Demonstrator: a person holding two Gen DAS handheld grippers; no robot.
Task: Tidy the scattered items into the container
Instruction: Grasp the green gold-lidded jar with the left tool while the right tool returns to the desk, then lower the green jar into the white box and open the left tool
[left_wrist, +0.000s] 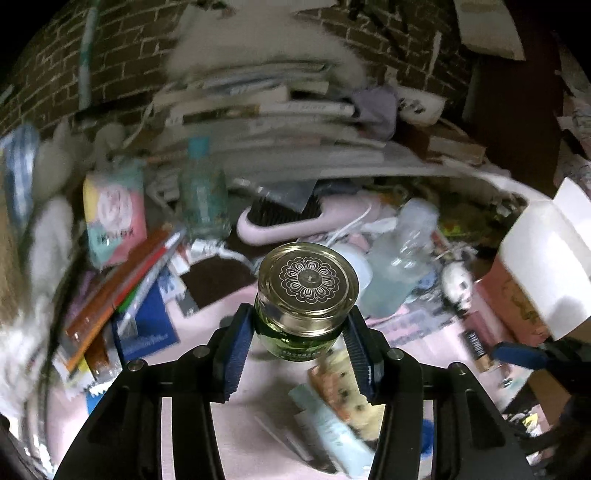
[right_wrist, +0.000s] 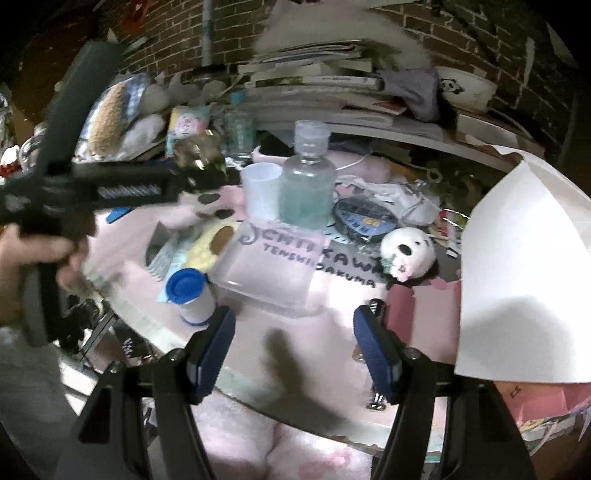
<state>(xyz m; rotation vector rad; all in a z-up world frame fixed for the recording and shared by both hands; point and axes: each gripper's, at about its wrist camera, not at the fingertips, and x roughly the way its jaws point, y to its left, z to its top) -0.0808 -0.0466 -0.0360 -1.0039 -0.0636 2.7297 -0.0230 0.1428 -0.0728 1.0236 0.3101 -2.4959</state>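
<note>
My left gripper (left_wrist: 301, 325) clamps a glass jar (left_wrist: 306, 291), lifted above the pink mat (left_wrist: 236, 417); its label is blurred and half hidden. Right gripper (right_wrist: 293, 349) hangs open, empty. White box (right_wrist: 524, 266) is cut off at the frame edge.

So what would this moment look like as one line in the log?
left gripper: shut on glass jar, lifted | right gripper: open, empty, over pink mat | white box: at right

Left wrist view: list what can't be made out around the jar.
- Glass jar: label text cut off by the left tool fingers; contents unclear.
- Book stack: titles lost to motion blur.
- White box: inside hidden by its wall, cropped at the edge.
</note>
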